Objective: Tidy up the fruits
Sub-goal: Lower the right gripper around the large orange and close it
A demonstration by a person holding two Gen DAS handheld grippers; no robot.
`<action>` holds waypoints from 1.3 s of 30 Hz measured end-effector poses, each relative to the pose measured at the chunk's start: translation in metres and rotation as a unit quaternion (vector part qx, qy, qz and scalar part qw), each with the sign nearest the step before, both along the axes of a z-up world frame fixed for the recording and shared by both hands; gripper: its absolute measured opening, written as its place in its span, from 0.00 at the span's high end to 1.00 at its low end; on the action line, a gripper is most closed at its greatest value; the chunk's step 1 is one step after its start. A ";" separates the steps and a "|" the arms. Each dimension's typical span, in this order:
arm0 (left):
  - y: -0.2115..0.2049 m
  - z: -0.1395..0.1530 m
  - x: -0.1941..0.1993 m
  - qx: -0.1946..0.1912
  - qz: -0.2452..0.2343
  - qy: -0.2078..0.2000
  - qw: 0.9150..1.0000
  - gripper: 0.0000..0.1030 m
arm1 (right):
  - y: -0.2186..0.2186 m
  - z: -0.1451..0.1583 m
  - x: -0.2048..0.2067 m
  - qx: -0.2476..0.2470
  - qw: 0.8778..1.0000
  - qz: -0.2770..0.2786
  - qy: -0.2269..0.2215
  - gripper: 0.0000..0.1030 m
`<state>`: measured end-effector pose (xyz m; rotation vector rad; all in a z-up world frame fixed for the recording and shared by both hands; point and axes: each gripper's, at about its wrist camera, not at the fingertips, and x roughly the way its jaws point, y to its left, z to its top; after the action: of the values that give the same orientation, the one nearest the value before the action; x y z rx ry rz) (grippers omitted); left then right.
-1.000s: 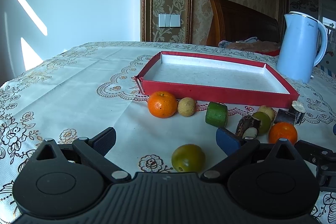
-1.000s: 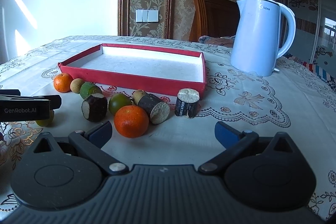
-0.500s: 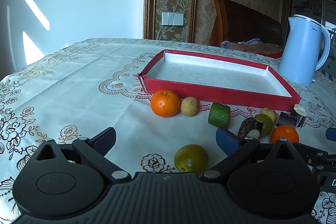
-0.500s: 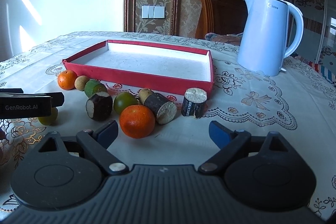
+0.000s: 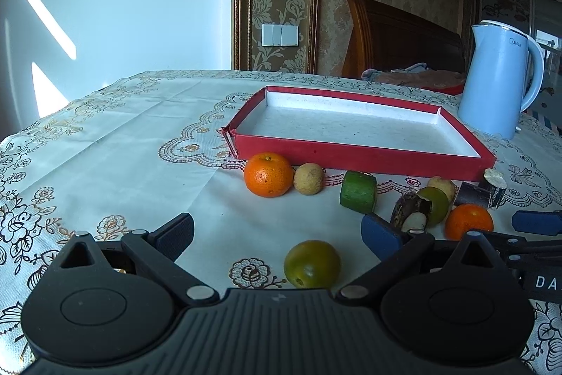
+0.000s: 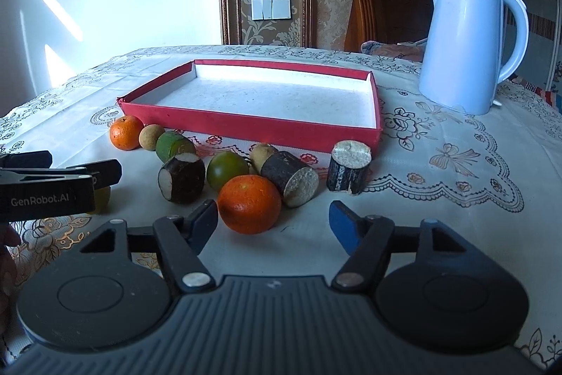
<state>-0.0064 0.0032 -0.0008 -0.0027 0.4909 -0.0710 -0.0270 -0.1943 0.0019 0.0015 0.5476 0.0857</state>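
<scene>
A red tray (image 6: 246,123) with a white floor lies on the tablecloth, nothing in it. Along its near wall sit an orange (image 6: 125,137), a longan (image 6: 151,136), a green cut piece (image 6: 174,146), dark cane stubs (image 6: 182,178), a green citrus (image 6: 226,169) and another stub (image 6: 347,169). My right gripper (image 6: 274,222) has its jaws closing around a second orange (image 6: 249,204). The left pad is beside it and the right pad stands clear of it. My left gripper (image 5: 277,231) is open, with a green citrus (image 5: 312,264) on the cloth between its fingers, untouched.
A pale blue kettle (image 6: 463,51) stands at the back right of the table. A wooden chair back (image 6: 383,6) rises behind the far edge. The left gripper's body (image 6: 52,185) reaches in from the left of the right wrist view. Bare cloth (image 5: 123,146) lies left of the tray.
The right gripper's jaws have narrowed and it has edged closer to the near orange, which now sits between its fingers. The left gripper has stayed put and open.
</scene>
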 end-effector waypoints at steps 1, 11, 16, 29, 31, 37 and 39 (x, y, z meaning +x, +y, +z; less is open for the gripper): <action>0.001 0.000 0.001 -0.001 0.000 0.001 1.000 0.01 | 0.001 0.000 0.001 -0.001 1.000 0.002 0.001 0.35; 0.002 0.000 0.002 -0.005 -0.002 0.005 1.000 0.01 | 0.008 -0.002 0.014 0.004 1.000 0.013 0.018 0.44; 0.002 -0.001 0.003 -0.004 -0.002 0.005 1.000 0.01 | 0.008 -0.003 0.020 0.008 0.999 0.018 0.028 0.57; 0.002 -0.001 0.002 -0.003 -0.001 0.005 1.000 0.01 | 0.008 -0.005 0.029 0.018 0.999 0.011 0.036 0.60; 0.002 -0.001 0.002 -0.003 -0.001 0.006 1.000 0.01 | 0.007 -0.005 0.028 0.020 0.999 0.009 0.035 0.61; 0.002 -0.002 0.002 -0.003 -0.002 0.008 1.000 0.01 | 0.004 -0.005 0.026 0.030 0.999 0.007 0.034 0.61; 0.002 -0.002 0.003 -0.003 -0.004 0.011 1.000 0.01 | 0.002 -0.004 0.021 0.035 0.999 0.008 0.032 0.61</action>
<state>-0.0037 0.0056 -0.0026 -0.0081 0.5121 -0.0808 -0.0062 -0.1921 -0.0025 0.0684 0.6093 0.1202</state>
